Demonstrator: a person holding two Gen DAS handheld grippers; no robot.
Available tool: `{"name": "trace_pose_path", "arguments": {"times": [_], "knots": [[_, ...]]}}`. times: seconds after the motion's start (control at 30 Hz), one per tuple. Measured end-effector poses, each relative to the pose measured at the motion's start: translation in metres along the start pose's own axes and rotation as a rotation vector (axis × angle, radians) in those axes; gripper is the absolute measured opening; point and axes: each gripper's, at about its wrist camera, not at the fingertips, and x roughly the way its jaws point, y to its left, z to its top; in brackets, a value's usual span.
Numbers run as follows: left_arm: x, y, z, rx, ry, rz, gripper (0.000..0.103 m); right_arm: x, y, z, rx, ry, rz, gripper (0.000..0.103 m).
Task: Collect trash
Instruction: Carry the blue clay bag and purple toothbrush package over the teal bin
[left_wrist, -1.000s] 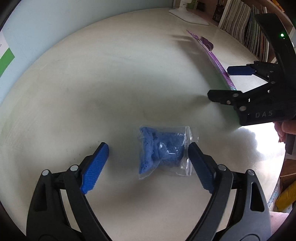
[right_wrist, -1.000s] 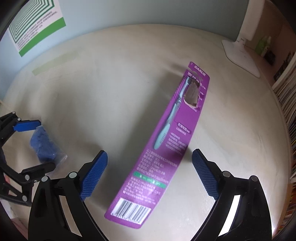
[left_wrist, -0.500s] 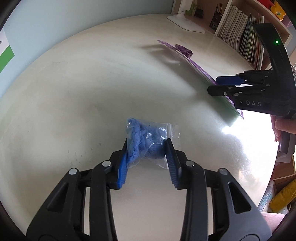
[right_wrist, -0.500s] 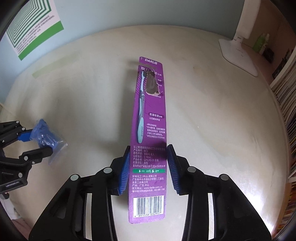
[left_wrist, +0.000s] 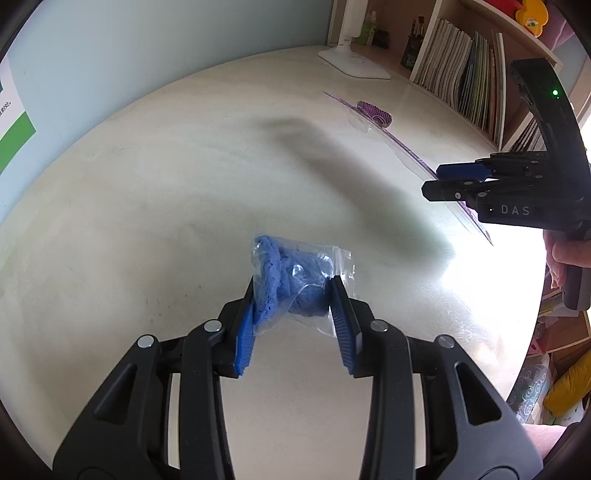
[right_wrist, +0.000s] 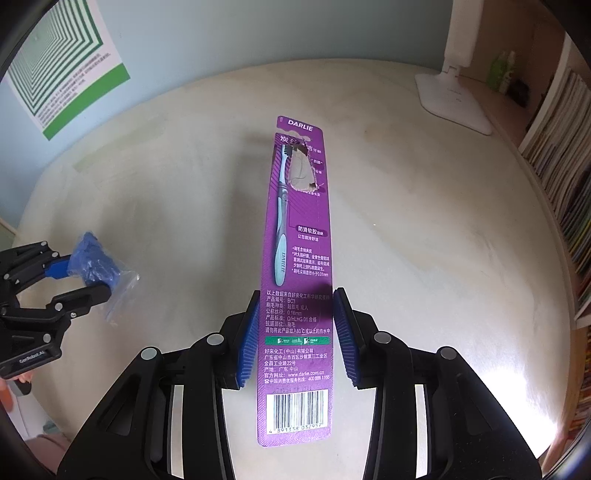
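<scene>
While no bin or bag for the rubbish shows in either view, both pieces of trash look already picked up, so by my reading only carrying and dropping them remains. From the left wrist, the left hand-held gripper (left_wrist: 293, 317) has just been closing and is now narrowed onto the small clear bag of blue scraps (left_wrist: 295, 284), pads pressing its two sides at centre frame, apparently just clear of the pale table (left_wrist: 147, 221). Bare tabletop spreads to the left and above; a white lamp base (left_wrist: 356, 64) and shelved books (left_wrist: 465, 85) crowd the upper right, beyond the table's far rim. From the right wrist, the right hand-held gripper (right_wrist: 295, 332) has likewise just been closing and now clamps the long purple toothbrush card (right_wrist: 299, 280) by its edges near the lower end, the card running up the middle of the frame. The left gripper sits at the left edge, well apart; the table is otherwise open, with books lining the right edge.
</scene>
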Motion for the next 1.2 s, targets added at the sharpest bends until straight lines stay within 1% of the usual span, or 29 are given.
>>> {"name": "trace_pose_path", "arguments": {"times": [0.3, 0.47, 0.67, 0.87, 1.0, 1.07, 1.2], "knots": [[-0.014, -0.014, -0.006, 0.080, -0.006, -0.042, 0.034, -0.035, -0.003, -0.026, 0.077, -0.035, -0.034, 0.039], [-0.020, -0.031, -0.013, 0.157, -0.006, -0.079, 0.034, -0.056, -0.005, -0.054, 0.152, -0.056, -0.066, 0.039], [-0.029, -0.048, -0.028, 0.248, -0.002, -0.131, 0.034, -0.079, -0.004, -0.096, 0.255, -0.074, -0.111, 0.039], [-0.034, -0.065, -0.043, 0.365, 0.011, -0.170, 0.034, -0.099, 0.001, -0.142, 0.377, -0.101, -0.150, 0.039], [-0.038, -0.078, -0.059, 0.424, 0.029, -0.195, 0.034, -0.107, 0.007, -0.175, 0.462, -0.106, -0.142, 0.039], [-0.041, -0.085, -0.068, 0.444, 0.039, -0.213, 0.034, -0.109, 0.012, -0.189, 0.485, -0.105, -0.145, 0.039], [-0.047, -0.109, -0.086, 0.507, 0.052, -0.240, 0.034, -0.122, 0.016, -0.220, 0.545, -0.126, -0.145, 0.039]]}}
